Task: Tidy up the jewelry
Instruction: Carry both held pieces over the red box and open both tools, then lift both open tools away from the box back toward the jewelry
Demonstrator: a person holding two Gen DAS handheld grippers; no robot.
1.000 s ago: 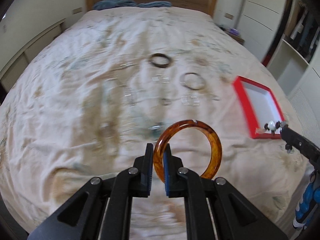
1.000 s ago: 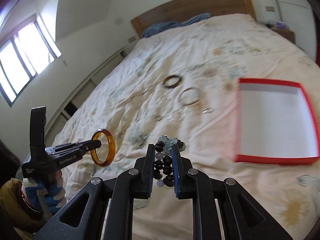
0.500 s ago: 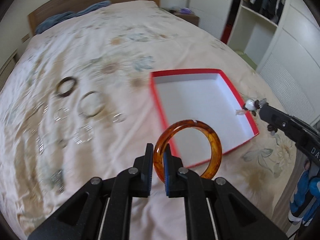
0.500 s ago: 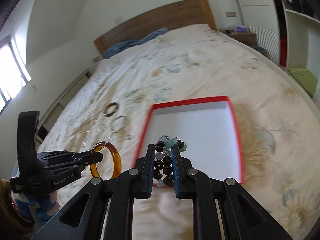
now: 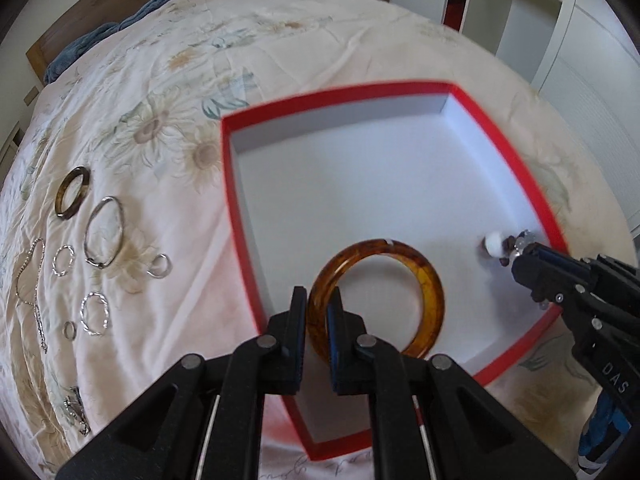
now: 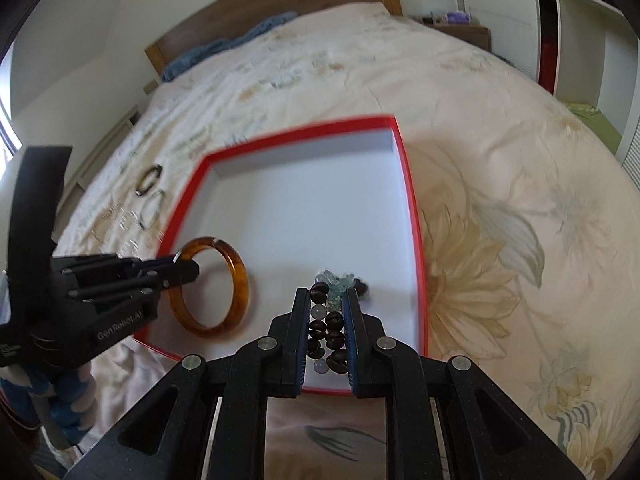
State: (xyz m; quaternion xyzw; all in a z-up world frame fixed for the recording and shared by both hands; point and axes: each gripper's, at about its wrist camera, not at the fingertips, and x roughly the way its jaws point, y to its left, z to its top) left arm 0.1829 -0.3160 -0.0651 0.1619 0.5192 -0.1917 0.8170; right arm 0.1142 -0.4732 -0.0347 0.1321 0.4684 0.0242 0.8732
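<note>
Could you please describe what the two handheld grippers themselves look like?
Both are matte black. The left gripper has angular fingers with blue pads, silver pivot bolts and white "GenRobot.AI" lettering on its side. The right gripper matches it. Each has a blue-and-white handle.

I see the red box [image 5: 536, 196] lying open on the bed [image 6: 500, 128], its white floor bare toward the far wall. My left gripper [image 5: 317, 312] with the amber bangle [image 5: 430, 284] crowds the box's near left side, my right gripper [image 6: 328, 312] with beads [image 6: 326, 320] its near right. Left of the box, loose rings [image 5: 102, 232] litter the bed.
</note>
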